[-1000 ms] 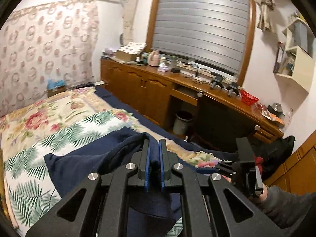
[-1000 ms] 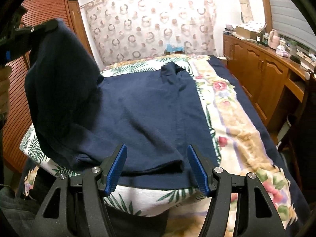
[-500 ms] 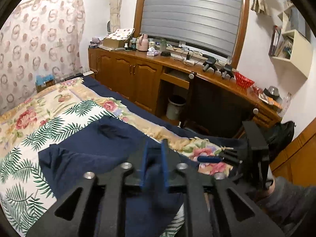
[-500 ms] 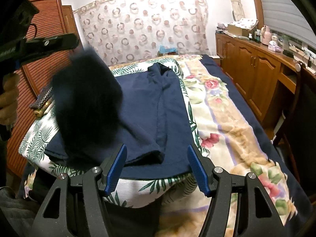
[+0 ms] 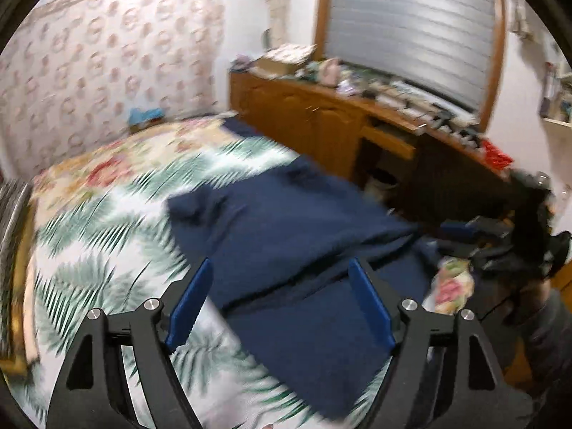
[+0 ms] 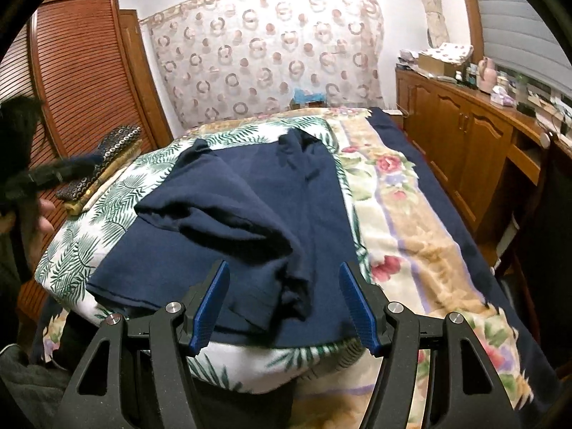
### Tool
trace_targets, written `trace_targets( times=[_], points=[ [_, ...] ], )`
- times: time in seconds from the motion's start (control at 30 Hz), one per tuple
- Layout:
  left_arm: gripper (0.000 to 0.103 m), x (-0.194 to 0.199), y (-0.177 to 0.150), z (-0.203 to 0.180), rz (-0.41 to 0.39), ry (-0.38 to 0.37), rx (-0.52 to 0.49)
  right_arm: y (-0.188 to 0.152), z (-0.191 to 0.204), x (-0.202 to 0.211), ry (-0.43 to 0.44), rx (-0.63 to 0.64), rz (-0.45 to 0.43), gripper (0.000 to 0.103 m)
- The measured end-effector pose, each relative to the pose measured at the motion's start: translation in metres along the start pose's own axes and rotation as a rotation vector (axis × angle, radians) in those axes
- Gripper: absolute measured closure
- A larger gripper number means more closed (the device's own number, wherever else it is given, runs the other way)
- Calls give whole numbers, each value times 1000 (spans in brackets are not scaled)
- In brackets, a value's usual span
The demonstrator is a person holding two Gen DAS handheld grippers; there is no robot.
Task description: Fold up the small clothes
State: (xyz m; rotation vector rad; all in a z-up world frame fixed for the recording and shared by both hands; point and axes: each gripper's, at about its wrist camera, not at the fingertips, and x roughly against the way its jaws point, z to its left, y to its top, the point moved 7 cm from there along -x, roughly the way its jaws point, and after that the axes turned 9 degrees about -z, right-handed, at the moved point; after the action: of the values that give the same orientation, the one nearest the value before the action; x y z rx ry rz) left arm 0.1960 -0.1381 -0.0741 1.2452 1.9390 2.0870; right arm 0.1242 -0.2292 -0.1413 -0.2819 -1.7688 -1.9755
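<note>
A navy blue garment (image 6: 257,214) lies on the floral bed cover (image 6: 411,236), one side folded over its middle with a rumpled edge near the front. In the left wrist view the garment (image 5: 286,236) is blurred by motion. My left gripper (image 5: 280,304) is open and empty, above the garment's near edge. My right gripper (image 6: 284,307) is open and empty, just above the garment's front hem. The left gripper also shows at the left edge of the right wrist view (image 6: 46,175), and the right gripper shows at the right of the left wrist view (image 5: 475,230).
A wooden cabinet run with cluttered top (image 6: 475,136) lines the right side of the bed. A louvred wooden wardrobe (image 6: 78,82) stands on the left. Folded patterned cloths (image 6: 107,157) lie on the bed's left edge. A patterned curtain (image 6: 264,53) hangs behind.
My left gripper was shut on the garment's lifted side, carried it over the middle, then opened and let it drop. The right gripper stayed open and hardly moved.
</note>
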Motion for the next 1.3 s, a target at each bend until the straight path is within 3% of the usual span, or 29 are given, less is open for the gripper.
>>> trace_targets(
  times=[0.3,0.63,1.07,1.13,1.17,1.2,1.23,1.3],
  points=[
    [24,18,-42,57,1,113,153,26,52,-40,99,109,7,37],
    [24,43,-52,78,-29,206,158,40,114,-101,246,228,81,37],
    [24,49,-58,82,-44,209,168,35,123,-164,244,363,269,37],
    [24,47,-61,82,-37,205,168,36,123,-166,239,371,266,38],
    [24,47,-61,82,-35,206,167,38,124,-168,235,380,265,39],
    [24,46,-61,82,-33,207,166,39,124,-169,225,394,261,46],
    [24,47,-61,82,-33,206,167,38,126,-169,205,417,250,61],
    [24,48,-61,81,-37,202,170,35,131,-171,179,455,236,81]
  ],
)
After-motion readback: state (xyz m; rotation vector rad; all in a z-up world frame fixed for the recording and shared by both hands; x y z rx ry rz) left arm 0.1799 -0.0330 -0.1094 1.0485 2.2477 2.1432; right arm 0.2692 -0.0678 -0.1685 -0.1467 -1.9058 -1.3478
